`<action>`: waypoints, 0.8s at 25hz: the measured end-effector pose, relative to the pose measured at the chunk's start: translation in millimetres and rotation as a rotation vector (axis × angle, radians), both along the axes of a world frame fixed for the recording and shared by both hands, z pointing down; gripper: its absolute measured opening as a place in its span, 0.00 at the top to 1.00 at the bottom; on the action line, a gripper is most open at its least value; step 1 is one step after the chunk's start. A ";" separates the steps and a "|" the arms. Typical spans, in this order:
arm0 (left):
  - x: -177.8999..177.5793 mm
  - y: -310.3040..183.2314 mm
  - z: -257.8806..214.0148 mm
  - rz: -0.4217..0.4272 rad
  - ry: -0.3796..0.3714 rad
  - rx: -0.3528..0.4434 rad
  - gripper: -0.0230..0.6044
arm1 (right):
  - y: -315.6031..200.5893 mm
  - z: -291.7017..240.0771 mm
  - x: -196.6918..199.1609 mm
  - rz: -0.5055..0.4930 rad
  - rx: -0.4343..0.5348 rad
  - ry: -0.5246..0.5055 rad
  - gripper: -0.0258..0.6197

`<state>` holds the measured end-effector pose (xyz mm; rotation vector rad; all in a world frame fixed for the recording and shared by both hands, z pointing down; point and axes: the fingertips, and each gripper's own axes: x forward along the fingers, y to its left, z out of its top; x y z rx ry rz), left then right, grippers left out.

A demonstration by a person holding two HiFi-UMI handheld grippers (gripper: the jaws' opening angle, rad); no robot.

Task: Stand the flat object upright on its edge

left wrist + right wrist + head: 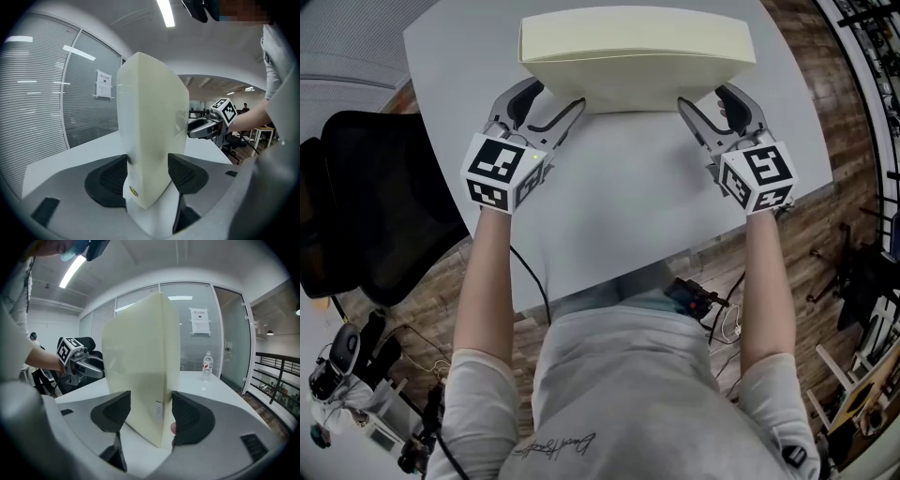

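The flat cream object (637, 52) stands upright on its long edge at the far side of the grey table (619, 206). My left gripper (555, 98) straddles its left end and my right gripper (705, 97) its right end. In the left gripper view the object (150, 131) rises between the dark pads (108, 180), which sit close beside its faces without squeezing it. The right gripper view shows the same: the object's end (140, 366) stands between spread pads (190, 418). Both grippers are open around it. Each gripper sees the other across the table.
A black chair (366, 206) stands left of the table. A water bottle (206, 365) stands on the table beyond the object. The table's near edge is close to the person's body. Wooden floor, cables and equipment (356, 375) lie around.
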<state>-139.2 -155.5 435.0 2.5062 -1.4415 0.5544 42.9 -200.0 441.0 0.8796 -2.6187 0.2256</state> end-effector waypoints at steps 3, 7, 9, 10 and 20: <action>-1.4 1.4 -0.8 -0.004 0.001 -0.009 0.52 | -0.6 0.7 0.9 0.002 -0.002 0.013 0.53; -3.2 1.2 -2.6 -0.034 0.031 -0.018 0.50 | -4.7 2.2 8.6 0.033 -0.018 0.004 0.52; -4.2 1.0 -2.8 -0.042 0.031 -0.016 0.49 | -5.1 2.2 10.5 0.035 -0.018 0.005 0.52; -4.3 1.2 -2.9 -0.045 0.029 -0.016 0.49 | -4.7 2.0 10.8 0.034 -0.018 0.006 0.52; -5.1 6.1 -6.0 -0.067 0.035 -0.020 0.49 | 5.6 0.4 7.9 0.018 -0.016 0.010 0.52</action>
